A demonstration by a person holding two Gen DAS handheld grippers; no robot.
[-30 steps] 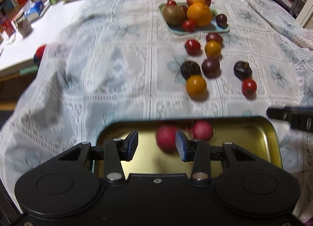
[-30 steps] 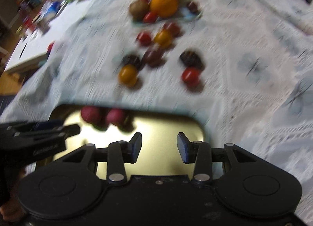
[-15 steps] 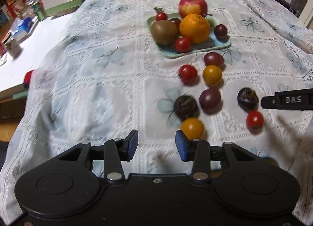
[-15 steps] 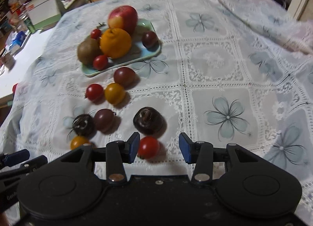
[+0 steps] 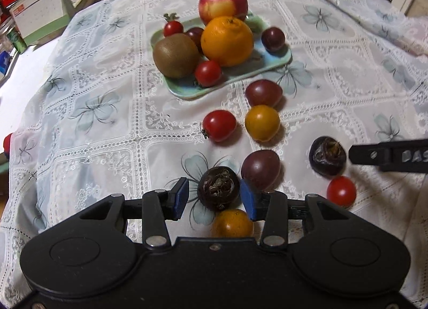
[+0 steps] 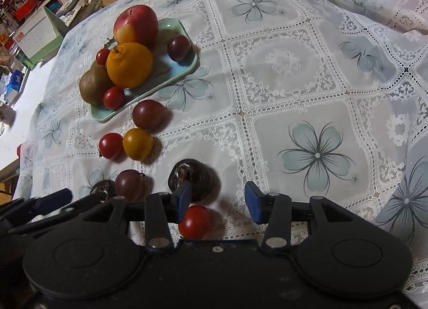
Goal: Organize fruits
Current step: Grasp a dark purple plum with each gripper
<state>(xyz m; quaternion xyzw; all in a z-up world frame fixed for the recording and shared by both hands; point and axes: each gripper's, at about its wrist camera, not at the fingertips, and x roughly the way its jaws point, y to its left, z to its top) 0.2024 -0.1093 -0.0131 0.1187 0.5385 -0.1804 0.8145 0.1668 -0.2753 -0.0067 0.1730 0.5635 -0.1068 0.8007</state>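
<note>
— Fruit everywhere, and both grippers wide apart, holding nothing. See the left gripper (image 5: 213, 198)? Its fingers straddle that dark, rough water chestnut (image 5: 218, 188) lying on the lace cloth (image 5: 107, 127).

— Yes, and it looks crowded there. A purple plum (image 5: 260, 166) sits just beside the right-hand finger, and an orange tomato (image 5: 232, 223) lies right below the gripper.

— That's my worry. If it closes from there, I'd guess the finger shoves the plum or rolls it away, or the chestnut squirts out sideways on that soft cloth.

— And the right gripper (image 6: 218, 200)?

— Low over the worktop too, tilted forward. A red tomato (image 6: 195, 222) sits toward its left finger, not centred, with a second water chestnut (image 6: 194, 177) just past that fingertip. Closing off-centre could nudge the tomato out or pinch the chestnut too.

— Where's the rest of the fruit?

— Apple (image 5: 223, 2), orange (image 5: 226, 40) and kiwi (image 5: 176, 55) sit with small tomatoes on the pale green plate (image 5: 278, 61) farther off. A red tomato (image 5: 219, 125), a yellow one (image 5: 262, 123) and another plum (image 5: 263, 93) lie loose between.

— Both grippers lean down, side by side, close together.
</note>
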